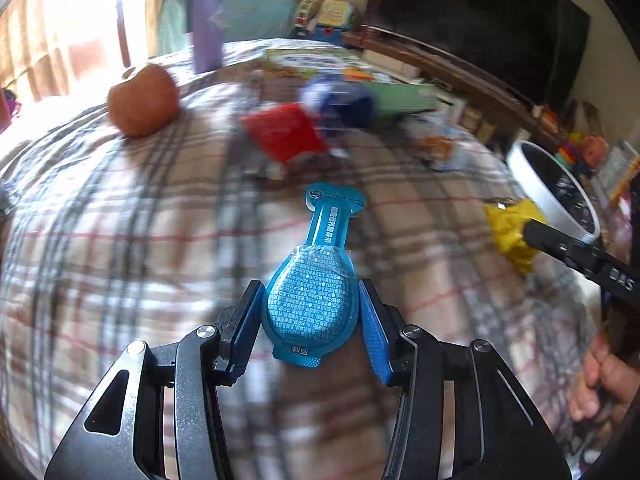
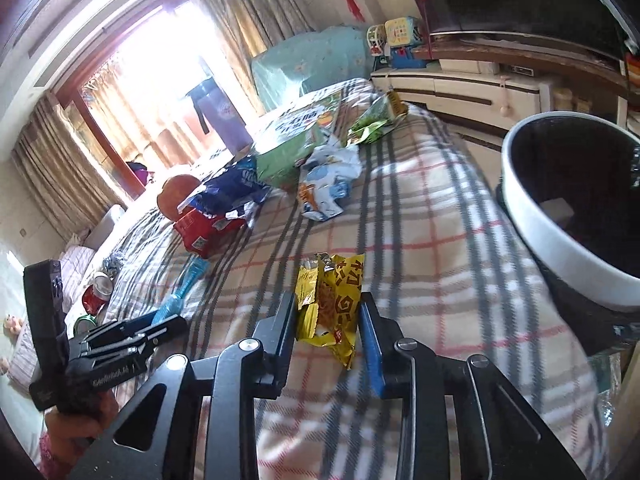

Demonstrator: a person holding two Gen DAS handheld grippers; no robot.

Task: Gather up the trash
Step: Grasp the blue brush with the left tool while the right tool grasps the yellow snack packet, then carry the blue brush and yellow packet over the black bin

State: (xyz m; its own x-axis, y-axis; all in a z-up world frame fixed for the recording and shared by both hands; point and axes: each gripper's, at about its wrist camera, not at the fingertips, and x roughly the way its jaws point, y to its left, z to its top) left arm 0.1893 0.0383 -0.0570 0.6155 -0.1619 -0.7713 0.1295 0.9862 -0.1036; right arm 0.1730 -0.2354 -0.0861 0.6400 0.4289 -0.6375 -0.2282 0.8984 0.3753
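Observation:
My left gripper [image 1: 308, 300] is shut on a blue spoon-shaped plastic packet [image 1: 312, 292], held above the plaid cloth. The packet [image 2: 182, 292] and the left gripper [image 2: 156, 320] also show at lower left in the right wrist view. My right gripper [image 2: 326, 312] is shut on a crumpled yellow snack wrapper [image 2: 328, 304], which also shows in the left wrist view [image 1: 510, 232]. A white-rimmed black bin [image 2: 580, 208] stands at the right, close beside the right gripper; it shows in the left wrist view too [image 1: 556, 196].
On the plaid table [image 2: 420, 240] lie a red wrapper [image 2: 204, 232], a blue wrapper [image 2: 232, 192], a white-blue wrapper [image 2: 326, 188], a green wrapper [image 2: 374, 120], a green box [image 2: 292, 140], an apple [image 1: 142, 100] and a purple bottle [image 1: 207, 24]. A red can [image 2: 96, 294] lies below left.

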